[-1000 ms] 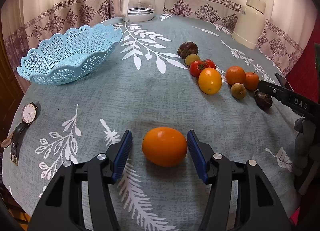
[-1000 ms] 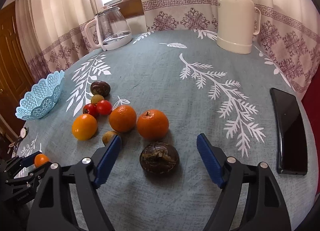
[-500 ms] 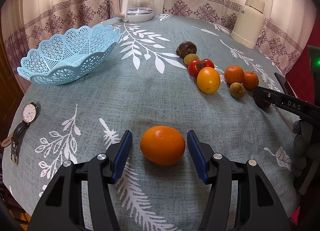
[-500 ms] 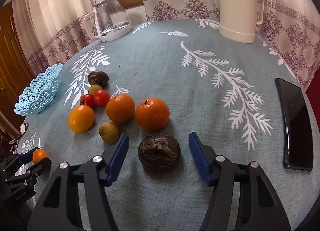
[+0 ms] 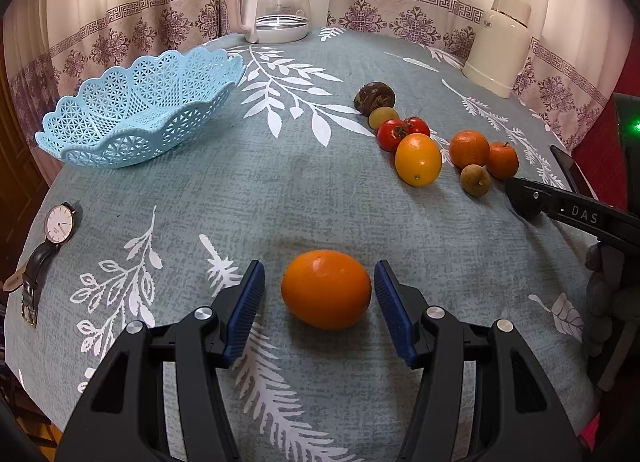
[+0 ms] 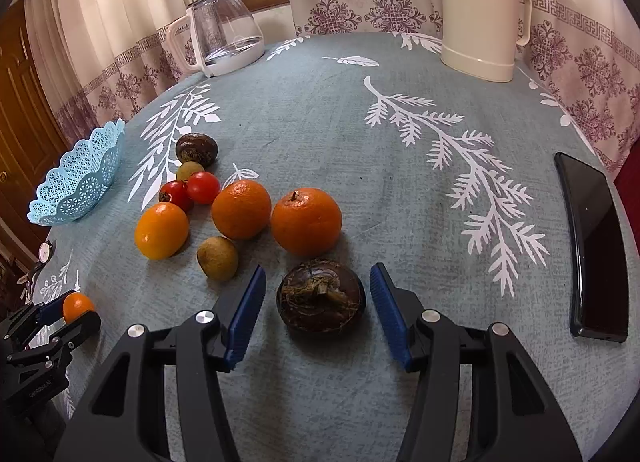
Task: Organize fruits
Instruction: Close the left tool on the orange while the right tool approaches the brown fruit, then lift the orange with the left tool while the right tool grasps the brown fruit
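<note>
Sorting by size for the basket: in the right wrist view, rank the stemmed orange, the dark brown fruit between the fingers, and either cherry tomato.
1. Stemmed orange
2. Dark brown fruit, nearly alike and nearer the camera, so unsure
3. Cherry tomato, clearly smallest

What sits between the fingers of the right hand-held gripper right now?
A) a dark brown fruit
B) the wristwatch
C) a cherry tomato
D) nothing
A: the right hand-held gripper is open with its blue pads on either side of the dark brown fruit, which rests on the tablecloth just in front of a tangerine.
</note>
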The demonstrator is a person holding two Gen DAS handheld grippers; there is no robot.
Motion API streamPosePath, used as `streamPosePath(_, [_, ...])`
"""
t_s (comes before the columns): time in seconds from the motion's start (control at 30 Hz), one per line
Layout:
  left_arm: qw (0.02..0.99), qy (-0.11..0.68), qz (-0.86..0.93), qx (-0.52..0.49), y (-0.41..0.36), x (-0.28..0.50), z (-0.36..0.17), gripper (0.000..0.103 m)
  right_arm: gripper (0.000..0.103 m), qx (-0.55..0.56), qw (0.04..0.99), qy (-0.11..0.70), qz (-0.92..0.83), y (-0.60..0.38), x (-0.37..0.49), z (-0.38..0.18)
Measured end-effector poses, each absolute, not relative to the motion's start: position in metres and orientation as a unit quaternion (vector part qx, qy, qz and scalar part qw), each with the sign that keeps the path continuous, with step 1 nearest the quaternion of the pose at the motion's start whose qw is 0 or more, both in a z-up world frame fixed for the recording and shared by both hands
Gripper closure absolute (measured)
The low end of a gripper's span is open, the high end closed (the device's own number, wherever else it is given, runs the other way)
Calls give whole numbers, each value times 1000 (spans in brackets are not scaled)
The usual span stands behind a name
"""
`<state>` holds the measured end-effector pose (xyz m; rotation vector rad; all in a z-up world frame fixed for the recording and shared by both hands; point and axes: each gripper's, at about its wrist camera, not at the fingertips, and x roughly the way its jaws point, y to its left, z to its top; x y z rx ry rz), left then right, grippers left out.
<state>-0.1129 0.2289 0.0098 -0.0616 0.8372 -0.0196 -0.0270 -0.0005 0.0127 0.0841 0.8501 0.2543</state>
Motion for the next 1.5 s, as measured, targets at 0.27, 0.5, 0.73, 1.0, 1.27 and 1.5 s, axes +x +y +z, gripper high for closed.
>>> streamPosePath(0.27, [913, 406, -10, -29, 229, -114, 9, 45, 52, 36, 902, 415, 115, -1, -27, 11])
streamPosePath(0.5, [913, 408, -13, -32, 230, -115, 8, 56, 55, 33, 902, 416, 111, 0, -27, 11])
streamPosePath(0.73, [913, 406, -16, -34, 229, -118, 9, 59, 59, 30, 902, 415, 112, 0, -28, 12])
streamPosePath(1.0, [915, 401, -9, -34, 230, -118, 13, 59, 59, 33, 903, 414, 110, -1, -28, 12])
streamPosePath(1.27, [916, 399, 7, -36, 238, -117, 16, 59, 59, 38, 905, 408, 110, -2, -30, 16])
streamPosePath(1.5, [922, 385, 30, -35, 250, -115, 26, 59, 59, 35, 910, 393, 127, 9, -42, 27])
